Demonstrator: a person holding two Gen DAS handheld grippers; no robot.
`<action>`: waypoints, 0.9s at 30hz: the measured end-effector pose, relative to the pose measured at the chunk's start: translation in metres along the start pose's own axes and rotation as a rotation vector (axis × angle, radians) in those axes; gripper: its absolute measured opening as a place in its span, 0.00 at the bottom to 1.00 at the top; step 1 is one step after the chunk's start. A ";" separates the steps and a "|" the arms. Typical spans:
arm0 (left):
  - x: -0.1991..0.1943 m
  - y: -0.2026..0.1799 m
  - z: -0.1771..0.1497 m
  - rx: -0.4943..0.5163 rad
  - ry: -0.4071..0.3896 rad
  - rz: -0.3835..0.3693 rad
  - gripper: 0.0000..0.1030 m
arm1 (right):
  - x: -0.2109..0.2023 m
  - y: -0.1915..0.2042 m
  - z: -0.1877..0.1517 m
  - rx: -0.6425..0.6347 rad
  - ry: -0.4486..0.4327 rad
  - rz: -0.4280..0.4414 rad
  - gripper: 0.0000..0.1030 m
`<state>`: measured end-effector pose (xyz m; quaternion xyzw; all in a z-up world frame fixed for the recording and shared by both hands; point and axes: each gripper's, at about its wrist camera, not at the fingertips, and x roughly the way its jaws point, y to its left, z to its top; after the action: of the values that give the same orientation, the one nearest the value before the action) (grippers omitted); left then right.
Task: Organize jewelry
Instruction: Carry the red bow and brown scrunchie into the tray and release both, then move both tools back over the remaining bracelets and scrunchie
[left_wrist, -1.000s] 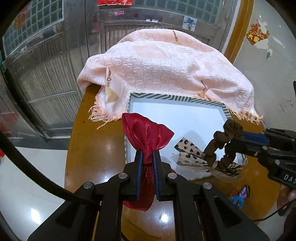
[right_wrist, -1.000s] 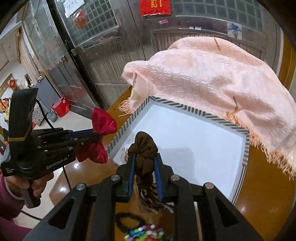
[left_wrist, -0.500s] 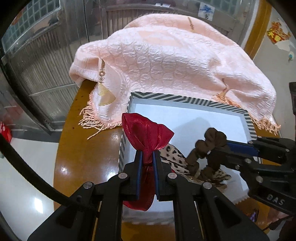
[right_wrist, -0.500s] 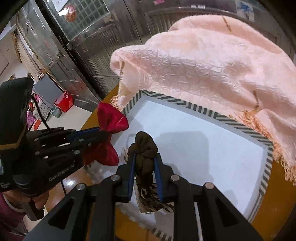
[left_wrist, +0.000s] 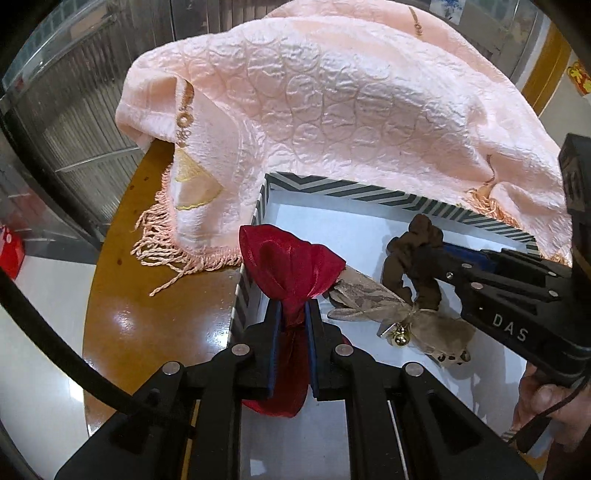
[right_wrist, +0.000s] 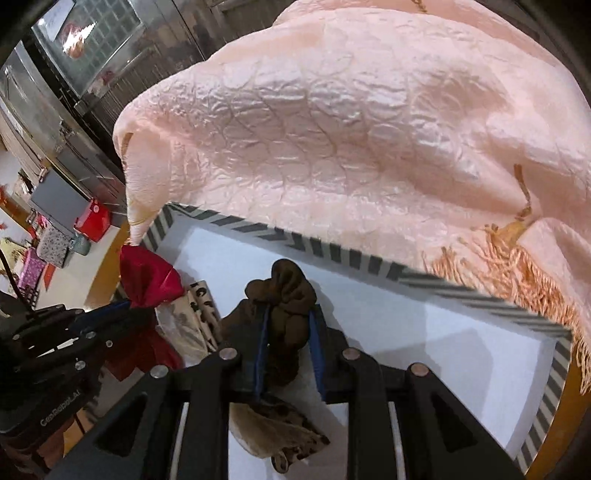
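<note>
Placement step, by my reading: you hold both pieces over the striped box (left_wrist: 369, 192). Left gripper (left_wrist: 293, 321) jaws clamp the red bow (left_wrist: 291, 266), long axis along the fingers, pointing away. Right gripper (right_wrist: 288, 332) jaws pinch the brown scrunchie (right_wrist: 284, 291). Next: lower, then release inside.

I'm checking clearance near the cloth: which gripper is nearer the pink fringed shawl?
Left. The left gripper sits by the shawl fringe at the tray corner; the right gripper is mid-tray.
</note>
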<state>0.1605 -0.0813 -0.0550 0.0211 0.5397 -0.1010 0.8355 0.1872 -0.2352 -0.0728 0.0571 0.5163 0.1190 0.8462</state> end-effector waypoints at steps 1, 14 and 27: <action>0.002 0.000 0.001 0.000 0.004 0.002 0.00 | 0.000 0.002 0.000 -0.001 0.002 -0.008 0.36; -0.013 0.000 -0.015 -0.025 -0.017 -0.035 0.27 | -0.056 -0.003 -0.034 0.041 -0.035 0.011 0.59; -0.067 0.004 -0.036 -0.033 -0.099 -0.031 0.27 | -0.111 0.015 -0.073 0.069 -0.072 0.034 0.60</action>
<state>0.1020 -0.0623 -0.0097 -0.0061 0.4994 -0.1061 0.8598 0.0715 -0.2515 -0.0072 0.0991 0.4882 0.1135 0.8596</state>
